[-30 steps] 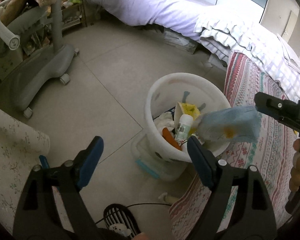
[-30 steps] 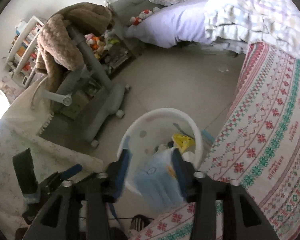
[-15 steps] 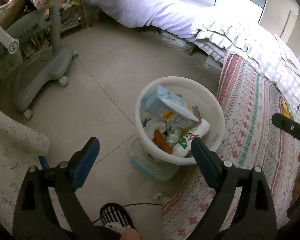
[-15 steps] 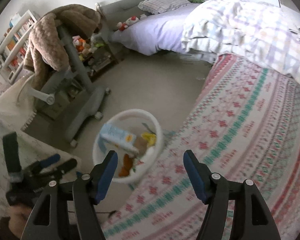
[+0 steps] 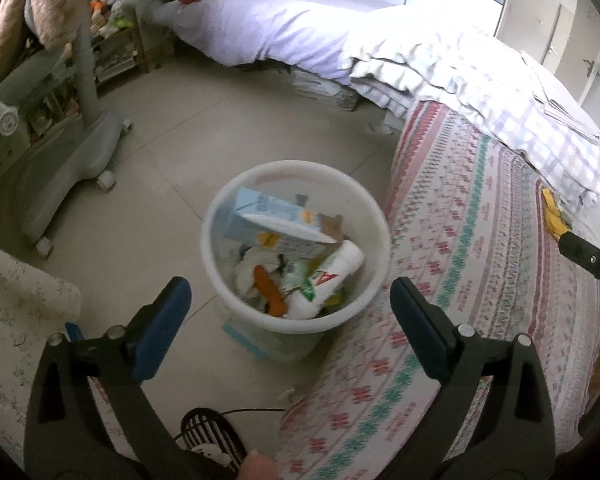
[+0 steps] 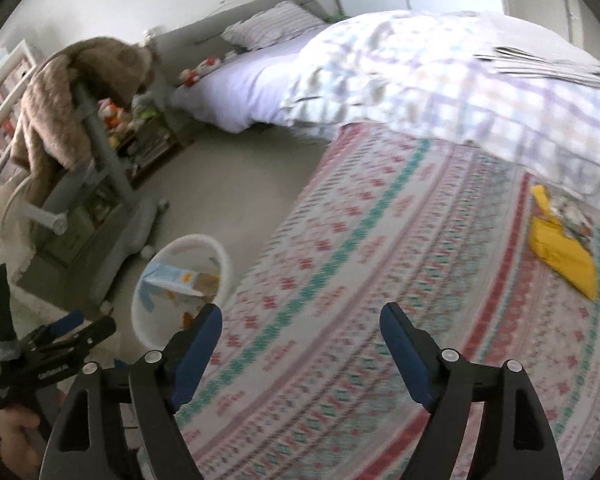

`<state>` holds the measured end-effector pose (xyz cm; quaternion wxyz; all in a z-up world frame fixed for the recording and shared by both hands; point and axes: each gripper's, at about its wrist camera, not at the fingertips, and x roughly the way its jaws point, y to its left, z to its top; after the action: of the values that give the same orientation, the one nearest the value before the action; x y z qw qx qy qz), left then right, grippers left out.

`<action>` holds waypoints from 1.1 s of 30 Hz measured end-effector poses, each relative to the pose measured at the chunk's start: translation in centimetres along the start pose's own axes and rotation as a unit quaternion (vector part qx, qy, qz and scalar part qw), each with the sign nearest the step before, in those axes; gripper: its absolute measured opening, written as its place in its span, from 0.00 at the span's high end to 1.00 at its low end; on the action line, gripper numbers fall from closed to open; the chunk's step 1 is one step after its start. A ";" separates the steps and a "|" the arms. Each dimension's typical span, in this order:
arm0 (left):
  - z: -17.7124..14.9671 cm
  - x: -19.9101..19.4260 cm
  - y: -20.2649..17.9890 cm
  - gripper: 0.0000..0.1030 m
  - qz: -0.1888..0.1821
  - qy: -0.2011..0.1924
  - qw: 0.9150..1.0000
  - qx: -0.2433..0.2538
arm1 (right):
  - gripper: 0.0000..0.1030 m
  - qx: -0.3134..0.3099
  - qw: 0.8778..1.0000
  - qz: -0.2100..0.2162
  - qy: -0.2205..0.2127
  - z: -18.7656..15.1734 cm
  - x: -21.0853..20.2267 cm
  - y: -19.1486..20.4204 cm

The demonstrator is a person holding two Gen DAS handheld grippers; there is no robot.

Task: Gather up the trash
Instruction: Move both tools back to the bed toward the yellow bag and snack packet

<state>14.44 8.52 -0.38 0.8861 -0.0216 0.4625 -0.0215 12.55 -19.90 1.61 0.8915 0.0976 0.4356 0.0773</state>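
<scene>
Trash fills the white bin (image 5: pixel 236 280) on the floor, just beside the patterned bed cover (image 5: pixel 480 240); a light blue carton (image 5: pixel 276 220) lies on top, next to a white bottle (image 5: pixel 328 280); a yellow wrapper (image 6: pixel 560 248) lies on the cover, well apart from the bin; left gripper (image 5: pixel 290 320) and right gripper (image 6: pixel 300 348) have just been opening, fingers spread, nothing between them.

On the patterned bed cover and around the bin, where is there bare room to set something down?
Free: the patterned cover between the white bin and the yellow bag; the floor between bin and chair base. Crowded: inside the bin, with the blue carton on top.
</scene>
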 end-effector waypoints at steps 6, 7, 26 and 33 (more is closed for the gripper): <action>0.4 -0.2 -3.1 0.03 -0.012 -0.004 1.000 0.016 | 0.18 0.036 0.999 -0.019 -0.001 -0.1 -1.5 -3.7; 0.5 -0.2 -3.4 0.03 -0.014 -0.004 1.000 0.017 | 0.18 0.041 0.999 -0.025 -0.001 -0.1 -1.7 -4.2; 2.2 0.6 -11.8 0.03 -0.049 0.005 0.998 0.047 | 0.16 0.120 0.990 -0.070 0.001 -0.2 -3.7 -13.0; 3.3 1.2 -14.2 0.03 -0.062 0.007 0.997 0.045 | 0.16 0.127 0.987 -0.104 -0.006 0.1 -4.4 -16.0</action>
<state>17.61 -5.71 1.35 0.8798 -0.0101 0.4651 -0.0974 10.78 -36.41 1.12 0.8776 0.1646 0.4445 -0.0718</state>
